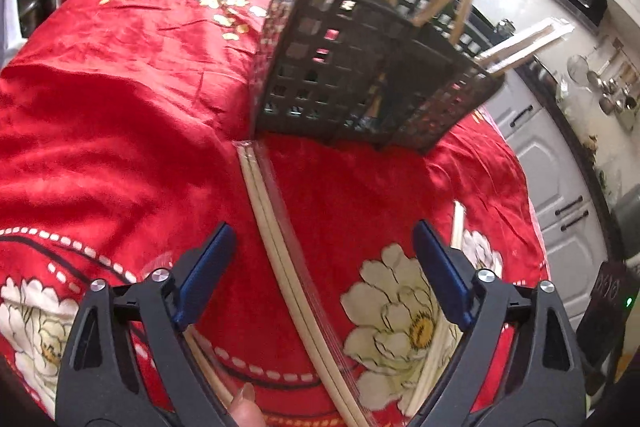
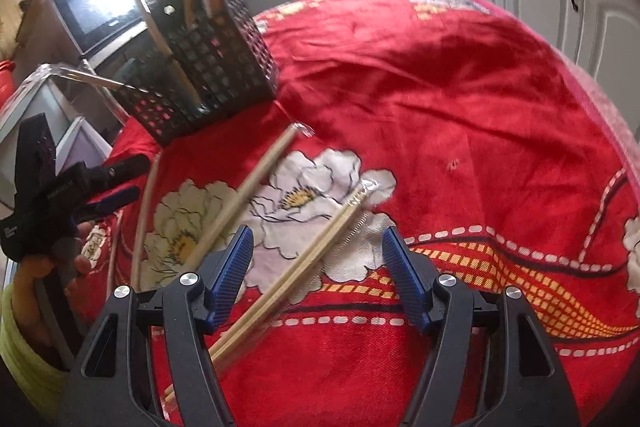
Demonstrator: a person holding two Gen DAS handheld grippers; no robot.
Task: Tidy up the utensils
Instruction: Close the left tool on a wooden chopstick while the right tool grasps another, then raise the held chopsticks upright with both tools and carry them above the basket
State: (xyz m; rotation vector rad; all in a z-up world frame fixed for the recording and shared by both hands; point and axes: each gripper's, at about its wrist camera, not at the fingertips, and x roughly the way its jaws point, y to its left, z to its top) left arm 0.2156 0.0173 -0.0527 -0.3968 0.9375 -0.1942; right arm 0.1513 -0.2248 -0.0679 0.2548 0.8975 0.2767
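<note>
Black lattice basket [image 1: 360, 67] sits at the far side of the red floral cloth [image 1: 120, 107], and in the right wrist view the same basket [image 2: 216, 63] is far left. It holds several wooden sticks standing upright or leaning out over the rim, some in clear wrap (count unclear, motion blur). Loose on the cloth: one wrapped chopstick pair [image 1: 276, 243] runs from the basket's near corner toward the left gripper [image 1: 324, 239], lying between its blue pads but touching neither; jaws wide apart, nothing gripped. Another stick [image 1: 457, 225] shows just right of the right-hand pad. Right gripper [image 2: 318, 241] angles down over a second wrapped pair [image 2: 312, 259], which lies diagonally between the pads; jaws partly open, pads not pressing on it. A third wrapped pair [image 2: 248, 191] lies just left of that, pointing at the basket. The left gripper [image 2: 116, 187] appears at the left edge of the right view, held by a hand [image 2: 60, 259] with a yellow-green sleeve [image 2: 20, 339].
</note>
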